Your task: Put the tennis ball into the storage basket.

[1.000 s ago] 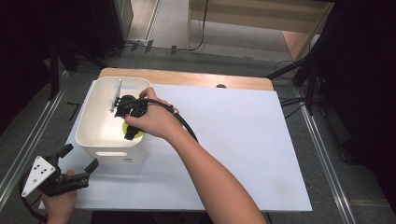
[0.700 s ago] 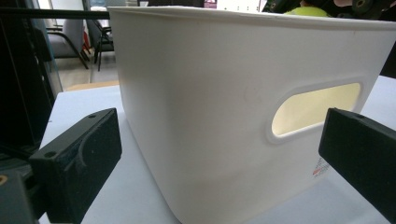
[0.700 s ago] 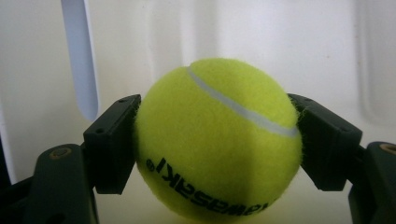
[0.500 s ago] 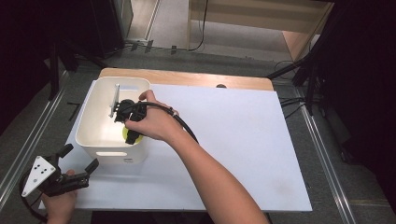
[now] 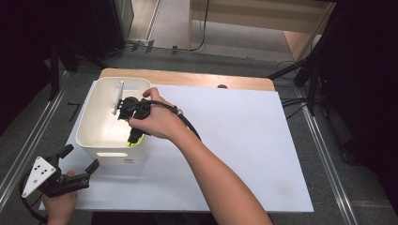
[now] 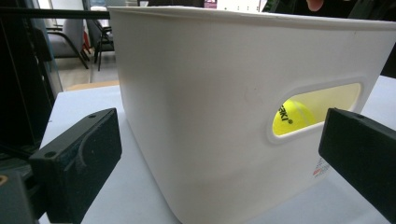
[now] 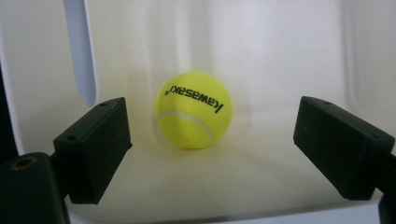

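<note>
Changes against the earlier high-view pictures are small: the right gripper is now sunk deeper into the white bin, near its near right corner, where a sliver of yellow tennis ball is seen under the hand. The bin sits at the far left of the white board laid on the wooden table. The left gripper is held at the near left corner, just off the bin's near wall, exactly as it was before, with its jaws spread and nothing between them.

From the left gripper view, the bin's near wall is faced squarely between two parted black jaws, and the tennis ball is glimpsed through the handle slot.

From the right gripper view, the tennis ball, printed "kawasaki", is seen resting on the bin floor against the far wall, centred between the jaws. The jaws are released wide, well apart from the ball on either side, with no contact. A grey-white strip hangs at the upper left.

A pick-up of the ball is judged to be in preparation; further descent seems required before closing.
</note>
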Tool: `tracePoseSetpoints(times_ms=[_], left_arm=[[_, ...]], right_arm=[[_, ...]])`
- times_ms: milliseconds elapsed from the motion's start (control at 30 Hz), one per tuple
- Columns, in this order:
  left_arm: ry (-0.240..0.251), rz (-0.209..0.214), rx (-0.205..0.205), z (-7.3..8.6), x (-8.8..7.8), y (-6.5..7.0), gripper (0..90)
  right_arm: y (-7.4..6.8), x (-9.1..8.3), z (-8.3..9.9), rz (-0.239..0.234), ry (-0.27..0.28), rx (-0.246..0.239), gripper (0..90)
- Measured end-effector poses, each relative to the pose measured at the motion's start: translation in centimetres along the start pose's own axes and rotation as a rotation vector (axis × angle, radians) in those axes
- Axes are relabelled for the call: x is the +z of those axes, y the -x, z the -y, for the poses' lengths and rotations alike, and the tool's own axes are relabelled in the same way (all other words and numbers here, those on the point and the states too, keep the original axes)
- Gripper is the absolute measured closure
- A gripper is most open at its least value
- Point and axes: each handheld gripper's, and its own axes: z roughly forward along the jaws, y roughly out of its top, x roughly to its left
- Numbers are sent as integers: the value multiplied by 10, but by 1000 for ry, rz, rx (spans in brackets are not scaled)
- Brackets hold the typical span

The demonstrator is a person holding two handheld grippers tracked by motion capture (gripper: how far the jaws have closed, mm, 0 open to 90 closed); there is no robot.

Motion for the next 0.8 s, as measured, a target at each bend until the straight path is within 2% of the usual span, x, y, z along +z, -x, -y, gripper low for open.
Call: tracePoseSetpoints(times_ms=[133, 200, 233, 267, 367, 400, 533, 800], left_arm=[[-1, 1, 1, 0, 0, 0, 0], [-2, 0, 1, 0, 0, 0, 0], [-2, 0, 1, 0, 0, 0, 0], [-1, 1, 1, 0, 0, 0, 0], [-2, 0, 2, 0, 0, 0, 0], [-2, 0, 2, 0, 0, 0, 0], [-3, 0, 4, 0, 0, 0, 0], [-4, -2, 9, 0, 0, 0, 0]], right_arm=[[3, -7, 4, 3, 31, 9, 84], [3, -11, 6, -2, 43, 14, 9], [4, -13, 7, -2, 56, 12, 0], [5, -14, 8, -2, 63, 5, 0], [5, -22, 13, 15, 86, 29, 0], [6, -23, 14, 15, 90, 18, 0], [7, -30, 20, 35, 114, 40, 0], [9, -37, 34, 53, 129, 68, 0]])
